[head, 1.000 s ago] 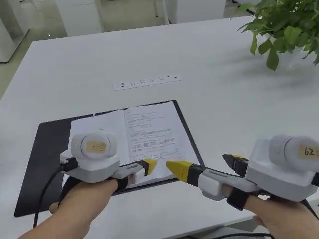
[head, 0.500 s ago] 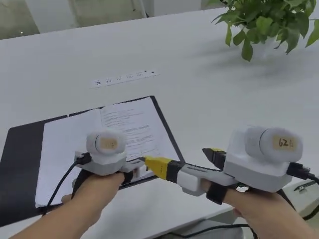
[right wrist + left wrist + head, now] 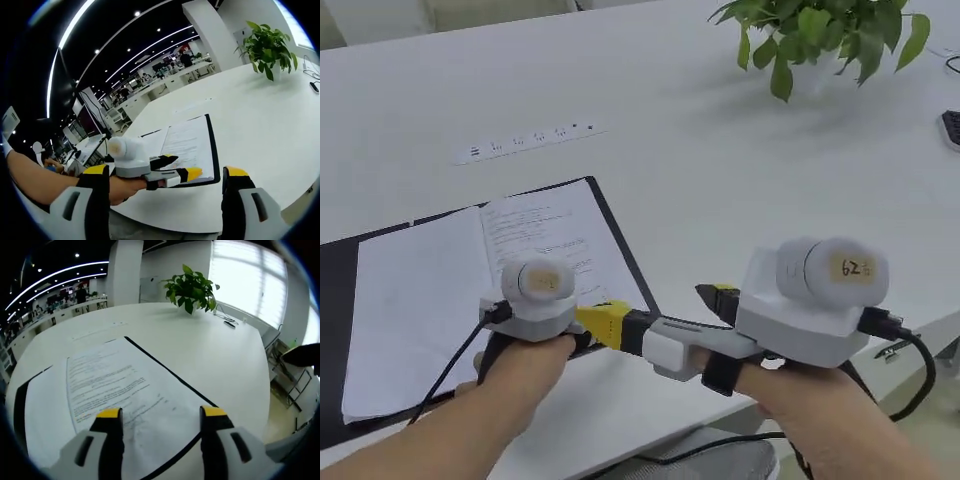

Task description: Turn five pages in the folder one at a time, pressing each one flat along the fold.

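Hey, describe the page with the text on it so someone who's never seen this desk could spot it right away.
On the big white table an open black folder lies near the front edge. The page is its right half, against the folder's black border. It alone carries lines of print; the sheet on its left looks blank.

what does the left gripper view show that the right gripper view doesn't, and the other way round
Left gripper view: the page's printed lines up close, with the left gripper's open jaws over its near edge. Right gripper view: a hand holding that gripper at the folder's near edge, and rows of desks behind. Both: folder, plant, white table.
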A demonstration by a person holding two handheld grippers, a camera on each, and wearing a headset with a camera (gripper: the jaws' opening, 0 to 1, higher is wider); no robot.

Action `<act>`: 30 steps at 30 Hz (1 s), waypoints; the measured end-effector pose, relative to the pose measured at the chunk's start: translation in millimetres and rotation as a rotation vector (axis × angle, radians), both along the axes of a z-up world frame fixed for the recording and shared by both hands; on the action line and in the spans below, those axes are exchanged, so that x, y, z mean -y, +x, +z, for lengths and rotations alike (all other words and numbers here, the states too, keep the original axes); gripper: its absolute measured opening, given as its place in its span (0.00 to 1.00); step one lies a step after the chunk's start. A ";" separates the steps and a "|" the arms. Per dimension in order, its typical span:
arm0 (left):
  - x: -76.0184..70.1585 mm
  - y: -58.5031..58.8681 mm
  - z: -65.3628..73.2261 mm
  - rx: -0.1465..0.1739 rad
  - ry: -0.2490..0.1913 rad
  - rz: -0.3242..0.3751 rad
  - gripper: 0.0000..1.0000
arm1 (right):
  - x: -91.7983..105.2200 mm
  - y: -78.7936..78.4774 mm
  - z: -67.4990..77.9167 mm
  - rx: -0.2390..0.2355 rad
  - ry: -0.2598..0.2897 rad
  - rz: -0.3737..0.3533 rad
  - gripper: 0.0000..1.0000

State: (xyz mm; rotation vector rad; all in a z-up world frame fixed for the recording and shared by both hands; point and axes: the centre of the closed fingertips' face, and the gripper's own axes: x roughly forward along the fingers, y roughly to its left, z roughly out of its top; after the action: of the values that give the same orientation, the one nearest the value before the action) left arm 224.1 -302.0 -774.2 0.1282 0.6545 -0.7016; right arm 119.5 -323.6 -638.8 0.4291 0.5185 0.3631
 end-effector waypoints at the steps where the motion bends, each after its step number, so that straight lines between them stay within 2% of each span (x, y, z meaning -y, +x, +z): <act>1: -0.7 -1.4 -4.7 -0.010 0.010 0.004 0.62 | -0.2 0.1 -0.4 -0.002 0.002 0.000 0.93; 2: -1.2 -2.5 -7.4 -0.011 0.017 0.007 0.62 | -0.4 0.3 -0.7 -0.003 0.005 -0.001 0.93; 3: -2.3 1.3 -5.9 0.033 0.037 -0.002 0.61 | -0.4 0.7 -0.7 -0.001 0.006 -0.002 0.93; 6: -2.3 -0.1 -8.8 0.062 0.045 0.007 0.60 | 0.0 0.4 -2.6 -0.008 0.012 -0.004 0.92; 7: -2.4 -0.5 -9.2 0.062 0.044 0.008 0.60 | 0.4 0.5 -3.6 -0.009 0.012 -0.006 0.92; 12: -5.2 0.5 -8.3 0.133 -0.016 0.029 0.58 | 1.3 0.3 -6.4 -0.018 0.018 -0.009 0.91; 13: -5.4 0.9 -8.5 0.134 -0.028 0.035 0.58 | 1.6 0.3 -6.6 -0.019 0.020 -0.011 0.91; 15: -10.3 5.1 -6.1 0.144 -0.042 0.061 0.51 | 2.0 0.4 -6.9 -0.019 0.022 -0.012 0.91; 17: -18.4 10.3 -4.8 0.138 -0.052 0.093 0.42 | 1.9 -0.1 -8.1 -0.024 0.021 -0.010 0.91; 20: -16.0 8.3 -5.0 0.145 -0.044 0.067 0.41 | 1.1 0.3 -9.3 -0.025 0.021 -0.007 0.91; 26: -15.8 8.7 -5.3 0.147 -0.038 0.070 0.40 | -1.3 2.9 -10.8 -0.030 0.022 0.001 0.91; 30: -18.1 10.5 -4.9 0.148 -0.050 0.087 0.36 | -2.7 3.1 -13.4 -0.038 0.020 0.008 0.90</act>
State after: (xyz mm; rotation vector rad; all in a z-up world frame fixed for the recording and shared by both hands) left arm 234.6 -283.9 -779.1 0.1039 0.4971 -0.6183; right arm 122.6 -321.0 -652.2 0.4538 0.5546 0.3686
